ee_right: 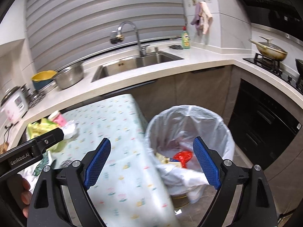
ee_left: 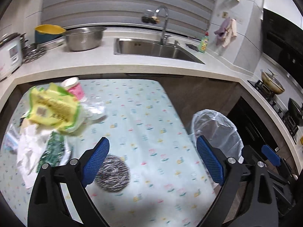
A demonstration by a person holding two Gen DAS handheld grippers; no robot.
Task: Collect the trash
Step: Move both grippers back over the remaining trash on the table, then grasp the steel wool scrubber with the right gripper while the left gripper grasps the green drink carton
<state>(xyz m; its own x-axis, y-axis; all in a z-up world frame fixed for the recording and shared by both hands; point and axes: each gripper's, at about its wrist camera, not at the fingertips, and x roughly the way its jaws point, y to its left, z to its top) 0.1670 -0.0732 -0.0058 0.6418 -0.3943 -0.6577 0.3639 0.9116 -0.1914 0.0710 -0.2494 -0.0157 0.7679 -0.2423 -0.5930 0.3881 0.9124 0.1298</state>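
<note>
A heap of trash lies on the left of the patterned tablecloth (ee_left: 144,113): a yellow-green wrapper (ee_left: 53,109), a pink-and-white cup (ee_left: 73,87), clear plastic (ee_left: 94,109), white tissue (ee_left: 28,151) and a green patterned wrapper (ee_left: 53,153). A steel scourer (ee_left: 113,174) rests just below my left gripper (ee_left: 152,140), which is open and empty above the cloth. The lined bin (ee_right: 189,113) stands on the floor right of the table and holds a red item (ee_right: 182,157) and wrappers. My right gripper (ee_right: 151,140) hangs open and empty over the table edge and bin.
Behind the table runs a counter with a sink (ee_left: 155,49), a steel bowl (ee_left: 83,37), a yellow-rimmed tub (ee_left: 49,32) and a rice cooker (ee_right: 15,104). A soap bottle (ee_right: 185,37) stands by the sink. A stove with a pan (ee_right: 270,51) is at the right.
</note>
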